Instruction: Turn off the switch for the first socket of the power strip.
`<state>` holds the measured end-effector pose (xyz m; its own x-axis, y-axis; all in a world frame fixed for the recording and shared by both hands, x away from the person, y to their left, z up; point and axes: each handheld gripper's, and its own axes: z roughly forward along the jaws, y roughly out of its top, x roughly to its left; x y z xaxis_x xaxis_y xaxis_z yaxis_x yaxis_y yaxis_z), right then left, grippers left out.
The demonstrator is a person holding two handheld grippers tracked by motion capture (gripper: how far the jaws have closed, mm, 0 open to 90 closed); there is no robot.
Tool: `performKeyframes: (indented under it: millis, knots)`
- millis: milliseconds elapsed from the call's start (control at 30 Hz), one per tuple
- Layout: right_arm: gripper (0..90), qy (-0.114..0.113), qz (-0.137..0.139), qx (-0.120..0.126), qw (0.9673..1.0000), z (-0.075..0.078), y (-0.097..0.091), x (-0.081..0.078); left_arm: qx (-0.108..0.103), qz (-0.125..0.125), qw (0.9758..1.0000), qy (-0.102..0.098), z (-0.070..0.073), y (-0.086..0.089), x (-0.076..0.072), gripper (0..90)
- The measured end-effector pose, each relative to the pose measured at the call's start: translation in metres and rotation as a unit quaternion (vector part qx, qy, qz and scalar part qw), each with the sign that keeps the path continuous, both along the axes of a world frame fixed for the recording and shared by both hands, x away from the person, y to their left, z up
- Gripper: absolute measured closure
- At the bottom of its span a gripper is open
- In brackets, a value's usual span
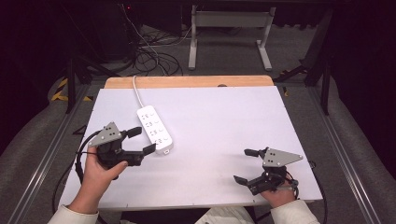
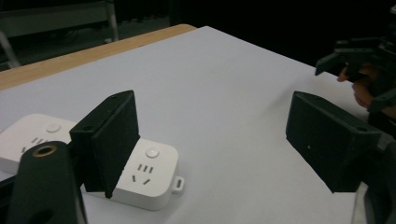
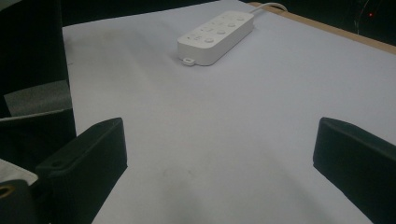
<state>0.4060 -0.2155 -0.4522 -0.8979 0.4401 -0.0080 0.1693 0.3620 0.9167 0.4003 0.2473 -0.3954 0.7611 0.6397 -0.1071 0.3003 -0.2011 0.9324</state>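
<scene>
The white power strip (image 1: 154, 129) lies flat on the counter (image 1: 219, 140), left of centre, its cord running to the far edge. The left gripper (image 1: 141, 141) sits just beside its near end, jaws wide apart, gripping nothing. The right gripper (image 1: 246, 165), well apart near the right corner, also gapes with nothing between its jaws.

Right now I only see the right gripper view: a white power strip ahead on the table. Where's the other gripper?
Observer: The left gripper is right next to the power strip, at its near end.
Operator: Is it gripping the strip?
Observer: No. Its jaws stand wide apart and nothing is pressed between them.
Operator: Where does the strip's cord go?
Observer: The white cord runs from the strip's far end over the table's wooden far edge.
</scene>
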Motion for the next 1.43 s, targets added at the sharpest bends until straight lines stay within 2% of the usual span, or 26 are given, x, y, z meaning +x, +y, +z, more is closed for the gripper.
performKeyframes:
  millis: [100, 233, 333, 400, 667, 700, 733, 933, 967, 1033, 1133, 1233, 1433]
  knots:
    - [3.3, 0.000, -0.001, 0.001, 1.0000, 0.000, -0.001, 0.000, 0.002, -0.022, 0.9998, -0.001, -0.008, 0.002, -0.005, 15.4]
    - [3.3, -0.001, 0.000, 0.002, 1.0000, 0.000, -0.001, -0.001, 0.007, -0.024, 0.9997, -0.006, -0.020, 0.004, -0.011, 14.2]
    - [3.3, -0.001, -0.001, 0.002, 1.0000, 0.000, -0.001, -0.001, 0.019, -0.029, 0.9994, -0.007, -0.031, 0.006, -0.014, 13.5]
    - [3.3, -0.002, 0.000, 0.002, 1.0000, 0.001, -0.001, -0.001, 0.014, -0.031, 0.9994, -0.003, -0.039, 0.006, -0.016, 13.6]
    - [3.3, -0.001, 0.001, 0.003, 1.0000, 0.001, -0.001, -0.001, 0.015, -0.018, 0.9997, -0.011, -0.059, 0.009, -0.028, 13.5]
    - [3.3, -0.001, 0.001, 0.002, 1.0000, 0.001, -0.001, -0.001, 0.026, -0.017, 0.9993, -0.020, -0.060, 0.011, -0.028, 13.5]
    - [3.3, -0.001, 0.001, 0.003, 1.0000, 0.000, -0.001, -0.001, 0.028, -0.016, 0.9992, -0.023, -0.062, 0.011, -0.029, 13.4]
    - [3.4, 0.000, 0.001, 0.002, 1.0000, 0.000, -0.001, -0.001, 0.028, -0.023, 0.9993, -0.010, -0.076, 0.013, -0.034, 12.8]
    - [3.4, 0.000, 0.001, 0.002, 1.0000, 0.000, -0.001, 0.000, 0.032, -0.022, 0.9992, -0.012, -0.078, 0.013, -0.035, 12.8]
    - [3.4, 0.000, 0.000, 0.001, 1.0000, 0.000, -0.001, 0.000, 0.031, -0.015, 0.9994, -0.003, -0.081, 0.013, -0.035, 12.8]
    - [3.4, 0.000, -0.001, -0.001, 1.0000, 0.000, -0.001, 0.000, 0.020, -0.002, 0.9997, 0.012, -0.085, 0.013, -0.035, 13.0]
    - [3.4, 0.001, 0.000, -0.002, 1.0000, 0.000, 0.000, 0.000, 0.032, -0.002, 0.9995, -0.005, -0.084, 0.013, -0.035, 13.1]
    - [3.4, 0.001, -0.001, -0.004, 1.0000, 0.000, 0.000, 0.001, 0.054, 0.002, 0.9982, -0.025, -0.084, 0.014, -0.036, 13.1]
